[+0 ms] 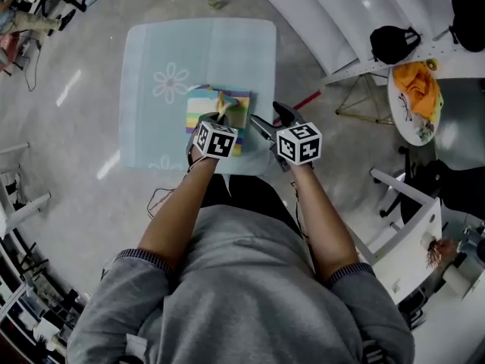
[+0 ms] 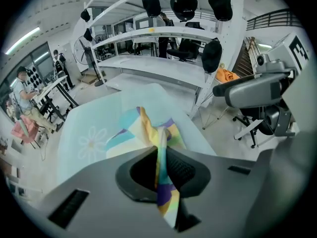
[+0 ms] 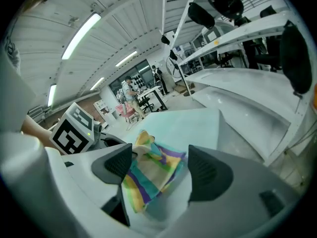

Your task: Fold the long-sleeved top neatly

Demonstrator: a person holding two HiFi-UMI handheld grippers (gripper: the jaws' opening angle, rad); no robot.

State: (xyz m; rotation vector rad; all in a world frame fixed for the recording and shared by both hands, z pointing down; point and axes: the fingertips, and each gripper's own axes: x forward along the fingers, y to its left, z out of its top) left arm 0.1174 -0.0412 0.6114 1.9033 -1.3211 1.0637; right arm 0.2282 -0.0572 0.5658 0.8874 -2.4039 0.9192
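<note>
Head view: the top (image 1: 227, 103) lies folded small on the mat (image 1: 151, 67), toward 5 o'clock of the mat's centre. Left gripper (image 1: 221, 117) sits over the top's near edge, jaws almost together on a strip of its fabric. In the left gripper view that strip runs from 12 to 6 o'clock between the pads. Right gripper (image 1: 271, 121) stands just beside the top at its 3 o'clock, jaws wide apart and gripping nothing, so the bundle lies toward its 9 to 10 o'clock. The left is the nearer, and I judge the next fold depends on where that pinched strip is laid.

striped multicolour top (image 1: 235, 106), folded small, one edge lifted, on pale blue mat (image 1: 151, 51)
</note>
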